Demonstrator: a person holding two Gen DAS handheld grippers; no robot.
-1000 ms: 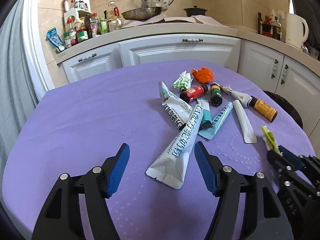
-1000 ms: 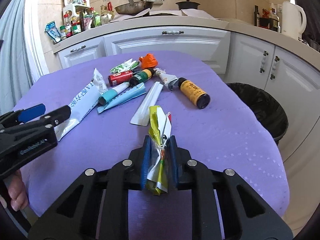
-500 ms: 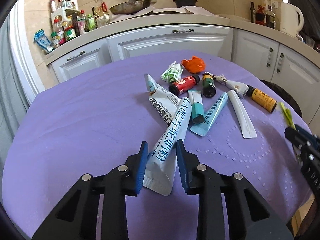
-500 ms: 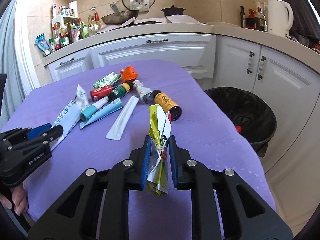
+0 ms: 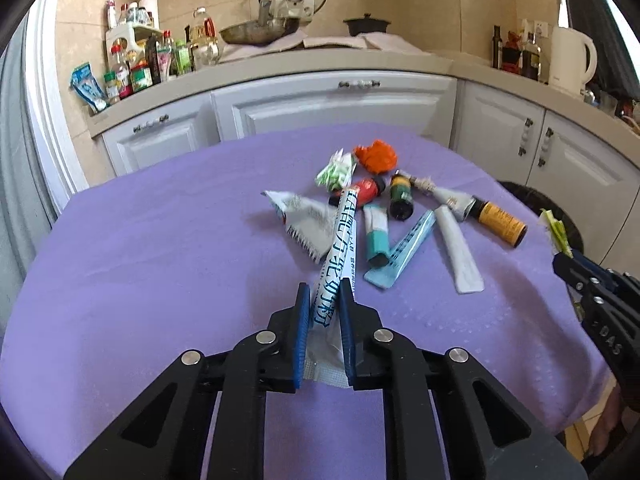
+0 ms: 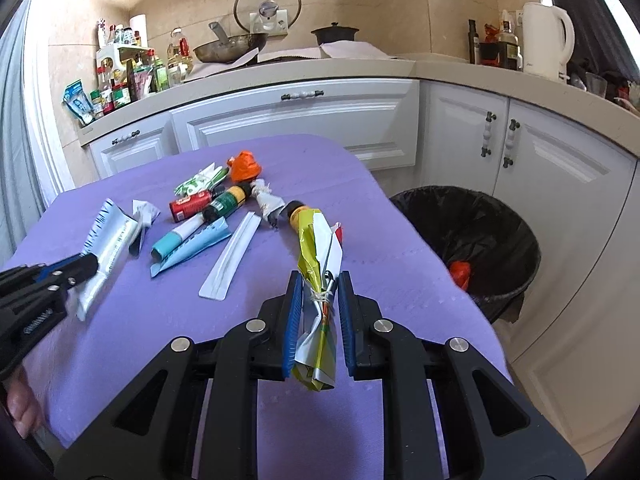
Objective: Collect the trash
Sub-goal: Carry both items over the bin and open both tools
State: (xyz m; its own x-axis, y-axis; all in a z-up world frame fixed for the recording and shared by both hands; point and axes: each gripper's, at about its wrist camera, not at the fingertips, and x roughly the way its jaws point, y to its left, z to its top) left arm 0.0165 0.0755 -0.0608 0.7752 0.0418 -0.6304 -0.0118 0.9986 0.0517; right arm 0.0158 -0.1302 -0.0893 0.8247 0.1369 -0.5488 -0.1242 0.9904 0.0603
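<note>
On the purple table (image 5: 160,260), my left gripper (image 5: 325,292) has its jaws closing, and the blue pads press the near end of a long white powder pouch (image 5: 340,240) with blue print. The pouch's far end points toward the trash pile. In the right wrist view the pouch (image 6: 108,240) sticks out of the left gripper (image 6: 86,266) at the left edge. My right gripper (image 6: 318,280) is shut on a crumpled yellow and white wrapper (image 6: 316,248), held above the table's right side. From the left wrist view, the right gripper (image 5: 560,258) and wrapper (image 5: 554,230) show at the right edge.
A black-lined trash bin (image 6: 480,220) stands on the floor right of the table, with an orange scrap (image 6: 460,272) inside. Loose trash lies mid-table: an orange bag (image 5: 376,156), red bottle (image 5: 366,190), green bottle (image 5: 400,196), yellow bottle (image 5: 498,222), teal tube (image 5: 376,236) and white strip (image 5: 460,252). White cabinets stand behind.
The left jaws went from wide open to pressed on the white pouch, which now stands narrow between them. The right gripper shifted a little toward the bin, wrapper still held.
</note>
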